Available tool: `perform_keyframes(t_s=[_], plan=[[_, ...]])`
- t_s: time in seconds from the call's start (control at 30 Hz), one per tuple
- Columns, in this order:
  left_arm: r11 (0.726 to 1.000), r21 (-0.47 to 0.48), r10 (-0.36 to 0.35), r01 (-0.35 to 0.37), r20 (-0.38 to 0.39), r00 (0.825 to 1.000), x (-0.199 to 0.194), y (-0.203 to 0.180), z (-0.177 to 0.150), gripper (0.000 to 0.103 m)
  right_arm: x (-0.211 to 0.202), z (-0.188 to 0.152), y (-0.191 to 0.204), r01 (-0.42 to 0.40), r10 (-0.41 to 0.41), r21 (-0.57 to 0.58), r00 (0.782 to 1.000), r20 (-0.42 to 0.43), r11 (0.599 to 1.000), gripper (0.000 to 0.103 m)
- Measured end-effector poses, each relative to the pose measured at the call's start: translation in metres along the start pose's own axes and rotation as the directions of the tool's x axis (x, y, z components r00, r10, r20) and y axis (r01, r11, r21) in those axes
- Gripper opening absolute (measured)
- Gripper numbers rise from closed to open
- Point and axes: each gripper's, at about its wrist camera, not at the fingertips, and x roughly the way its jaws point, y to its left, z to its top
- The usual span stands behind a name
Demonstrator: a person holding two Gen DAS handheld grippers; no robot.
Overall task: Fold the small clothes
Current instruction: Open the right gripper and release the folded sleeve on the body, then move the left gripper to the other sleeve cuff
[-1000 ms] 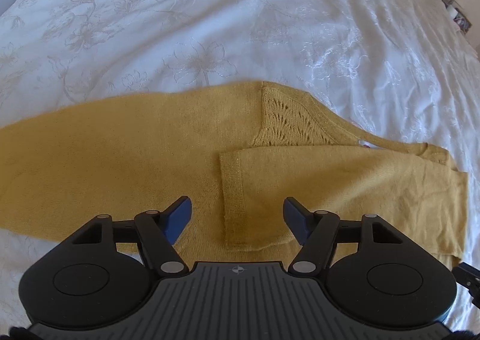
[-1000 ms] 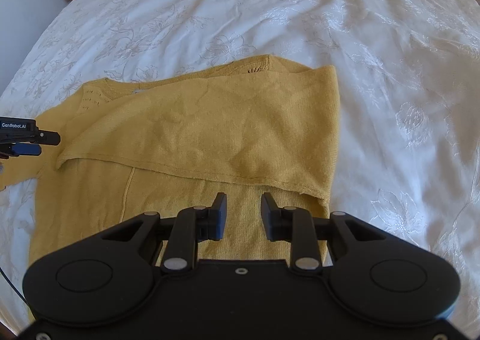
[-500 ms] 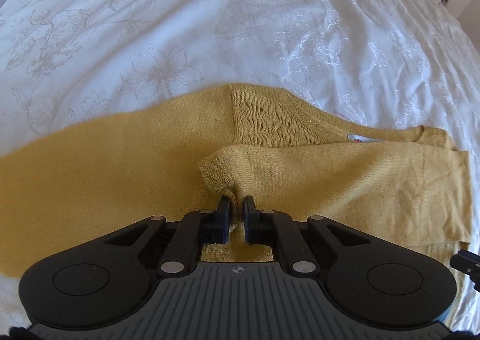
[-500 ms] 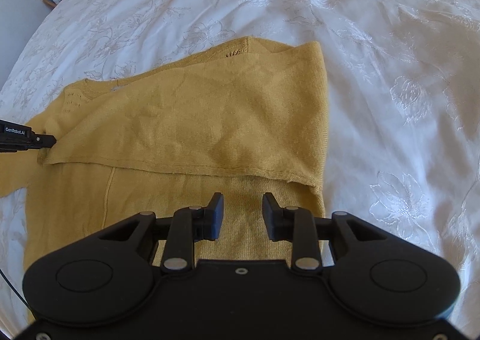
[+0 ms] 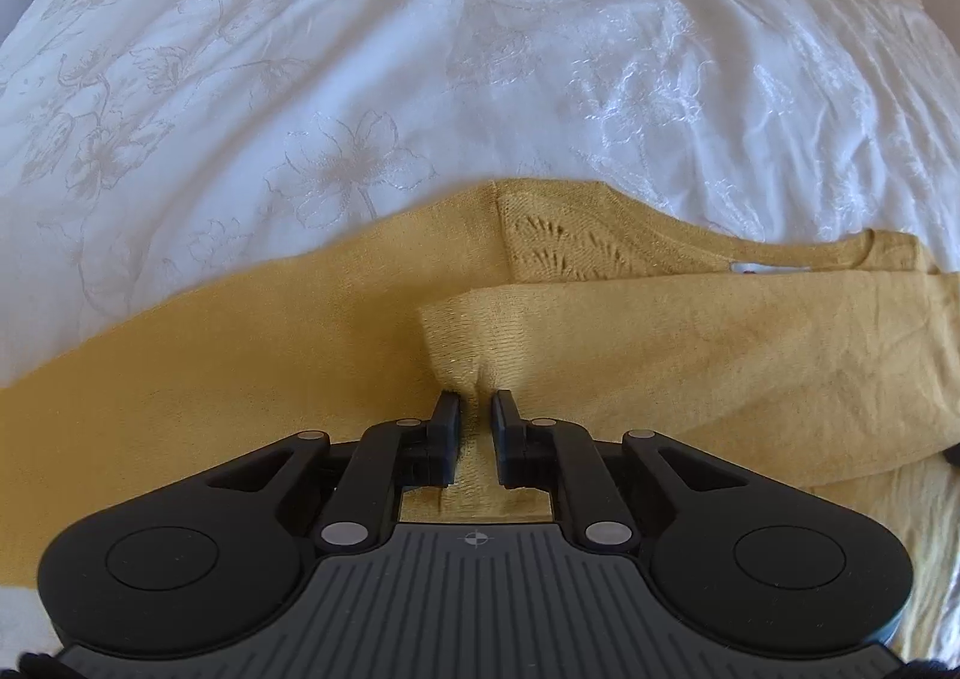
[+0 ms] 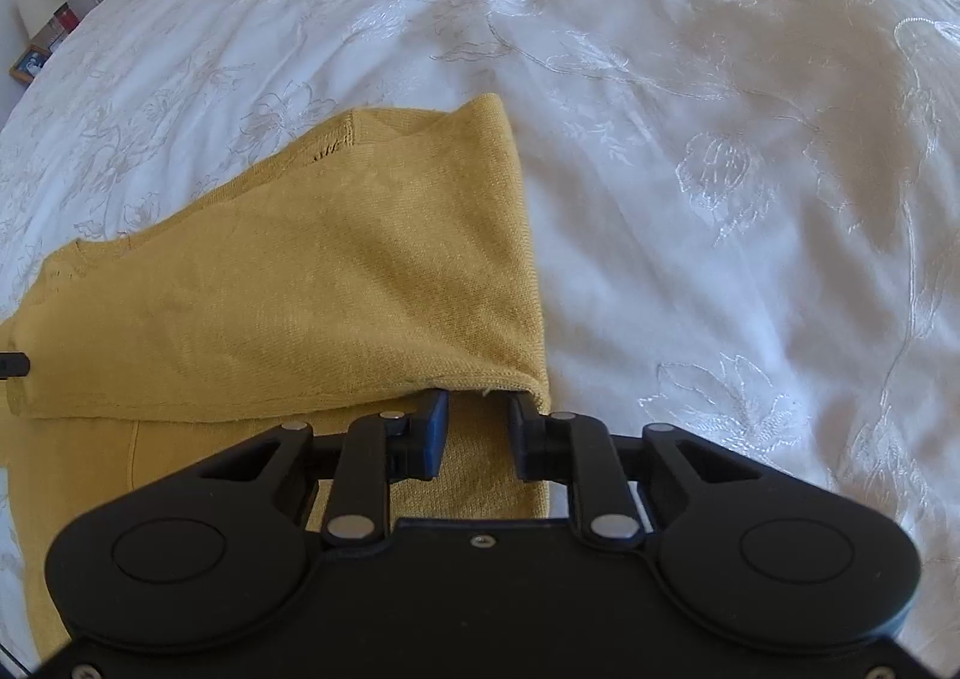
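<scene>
Left-wrist view. A mustard-yellow knit sweater [image 5: 252,379] lies flat on a bed covered by a white embroidered bedspread [image 5: 420,49]. One sleeve [image 5: 690,355] is laid across the body of the garment, its ribbed cuff ending near the middle of the chest, just below the openwork knit at the shoulder. This placement judges as an intermediate stage of folding: the sleeve is brought inward so that the garment narrows to a rectangle. The left gripper [image 5: 477,409] points steeply down at the cuff. Its jaws stand narrow, with a pinched ridge of cuff fabric puckered between the pads; the log figure shows them easing slightly apart, yet the cloth remains gathered in the grip.

Right-wrist view. The same sweater [image 6: 288,283] appears from its opposite side, with the sleeve's folded edge [image 6: 522,235] running along the bedspread [image 6: 720,199]. The lower edge of that layer rests just ahead of the fingertips, over the body panel beneath. The right gripper [image 6: 478,409] hovers at this corner, jaws moderately narrow and closing; body-panel knit lies below the gap, but the pads do not yet press on any fabric. Its position suggests a paired grasp, so that both ends of the folded layer may be handled together. A lamp [image 6: 36,7] stands beside the bed at far left.
</scene>
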Motion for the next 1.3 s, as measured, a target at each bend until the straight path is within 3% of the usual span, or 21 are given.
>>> perform_keyframes(t_s=[0.07,0.17,0.23,0.43,0.53,0.6,0.67,0.73,0.93,1.1,1.3], plan=[[0.997,0.029,0.077,-0.078,0.005,0.997,0.004,0.000,-0.003,0.013,-0.003,-0.002,0.004,0.005,-0.005,-0.016,1.000,-0.005,1.000,0.032],[0.992,0.011,0.124,-0.124,0.004,0.992,0.005,0.009,-0.007,0.019,-0.009,-0.005,0.005,0.003,-0.003,-0.008,1.000,-0.017,1.000,0.034],[0.994,-0.027,0.108,-0.108,-0.004,0.994,0.002,0.018,-0.011,0.020,-0.014,-0.005,0.006,0.014,-0.015,-0.015,1.000,-0.017,1.000,0.036],[0.991,-0.120,0.063,-0.061,0.012,0.998,-0.015,0.028,-0.031,0.022,-0.032,0.008,0.019,0.083,-0.074,-0.109,0.994,0.083,0.991,0.062],[0.991,-0.136,0.013,-0.008,0.029,0.999,-0.020,0.019,-0.042,0.031,-0.024,0.019,0.029,0.071,-0.057,-0.145,0.993,0.099,0.987,0.077],[0.989,-0.143,-0.036,0.039,0.026,0.999,-0.019,0.014,-0.049,0.040,-0.012,0.025,0.034,0.071,-0.057,-0.167,0.995,0.086,0.983,0.077],[0.986,-0.152,-0.070,0.070,0.008,0.998,-0.016,0.009,-0.056,0.057,0.003,0.030,0.039,0.077,-0.067,-0.198,0.996,0.059,0.977,0.077],[0.985,-0.161,-0.069,0.066,-0.010,0.998,-0.012,0.005,-0.063,0.069,0.014,0.030,0.041,0.079,-0.073,-0.217,0.997,0.036,0.973,0.077],[0.991,-0.129,-0.026,0.022,-0.031,0.999,0.007,0.000,-0.078,0.076,0.030,0.026,0.017,0.152,-0.156,-0.175,0.988,-0.006,0.973,0.088],[0.995,-0.079,-0.059,0.056,-0.033,0.998,0.022,-0.009,-0.076,0.103,0.025,0.026,-0.012,0.143,-0.145,-0.052,0.989,-0.029,0.988,0.092],[0.997,-0.076,-0.018,0.015,-0.031,0.999,0.026,-0.020,-0.074,0.103,-0.003,0.013,-0.016,0.102,-0.102,-0.033,0.995,-0.011,0.994,0.092]])
